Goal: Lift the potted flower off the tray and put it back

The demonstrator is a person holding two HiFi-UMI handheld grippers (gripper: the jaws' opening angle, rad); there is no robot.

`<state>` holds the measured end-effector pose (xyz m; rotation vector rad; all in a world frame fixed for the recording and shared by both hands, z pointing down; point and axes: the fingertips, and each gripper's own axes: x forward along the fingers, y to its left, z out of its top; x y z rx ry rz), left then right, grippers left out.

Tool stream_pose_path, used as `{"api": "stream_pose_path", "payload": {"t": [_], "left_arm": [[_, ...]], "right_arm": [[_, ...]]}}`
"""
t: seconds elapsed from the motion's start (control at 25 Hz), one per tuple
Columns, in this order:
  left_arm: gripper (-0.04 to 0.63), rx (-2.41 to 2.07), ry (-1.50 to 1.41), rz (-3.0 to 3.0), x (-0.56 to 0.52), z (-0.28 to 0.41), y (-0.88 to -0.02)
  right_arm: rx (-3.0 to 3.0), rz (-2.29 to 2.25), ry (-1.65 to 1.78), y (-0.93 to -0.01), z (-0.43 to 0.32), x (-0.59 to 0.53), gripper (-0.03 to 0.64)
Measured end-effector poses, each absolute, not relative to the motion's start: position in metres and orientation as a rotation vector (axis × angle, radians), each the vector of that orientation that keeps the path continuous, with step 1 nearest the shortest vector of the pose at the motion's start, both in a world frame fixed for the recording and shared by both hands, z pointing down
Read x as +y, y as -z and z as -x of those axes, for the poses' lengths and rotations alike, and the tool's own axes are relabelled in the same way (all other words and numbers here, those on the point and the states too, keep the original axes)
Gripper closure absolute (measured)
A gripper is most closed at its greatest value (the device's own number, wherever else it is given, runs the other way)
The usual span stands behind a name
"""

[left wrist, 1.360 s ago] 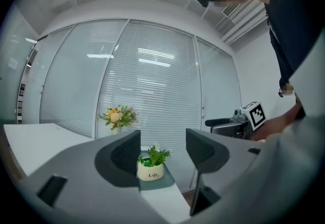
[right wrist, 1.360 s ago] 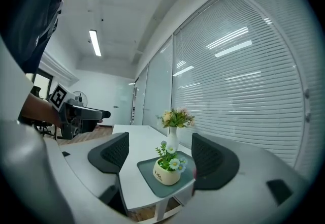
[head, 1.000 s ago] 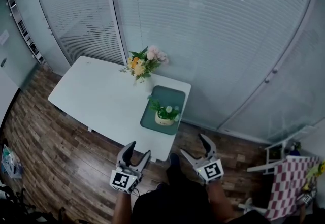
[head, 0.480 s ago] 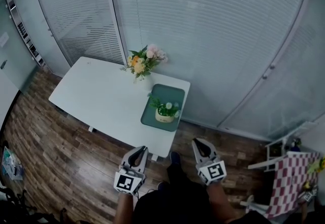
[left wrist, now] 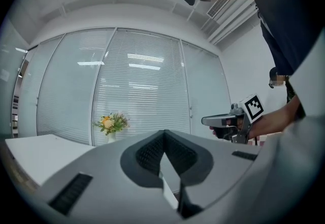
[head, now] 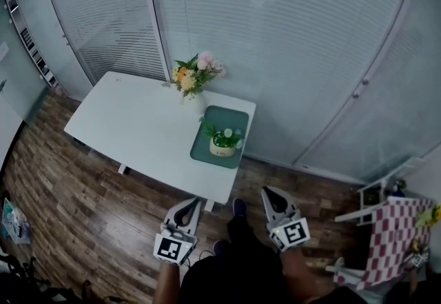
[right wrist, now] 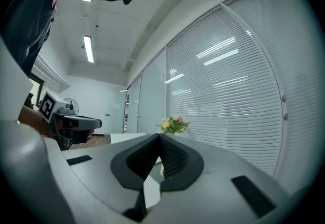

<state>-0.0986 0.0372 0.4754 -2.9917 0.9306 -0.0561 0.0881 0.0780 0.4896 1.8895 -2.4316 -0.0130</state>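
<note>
**Head view:** The potted flower [head: 224, 142] stood upright on the green tray [head: 233, 117], near the right end of the white table [head: 131, 120]. The left gripper [head: 193, 203] and right gripper [head: 269, 191] were held well short of the table. Both had just been closing their jaws, with nothing between them. The pot sat where the task wants it, which fits either stage of the job.

**Left gripper view:** The jaws met, empty. The pot was hidden behind them.

**Right gripper view:** The jaws were together, empty. A pale sliver below the tips was possibly the tray, but it was too small to confirm.
</note>
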Motion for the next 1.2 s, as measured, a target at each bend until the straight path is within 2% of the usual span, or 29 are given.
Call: {"api": "stream_pose_path", "payload": {"t": [0.76, 1.2], "left_arm": [[0.589, 1.008, -0.008, 2.988, 0.047, 0.107, -0.471], [0.589, 1.03, -0.011, 2.958, 0.047, 0.112, -0.467]], "right_arm": [[-2.419, -1.852, 0.138, -0.473, -0.081, 0.086, 0.614], [-2.441, -1.821, 0.079, -0.48, -0.075, 0.081, 0.615]]}}
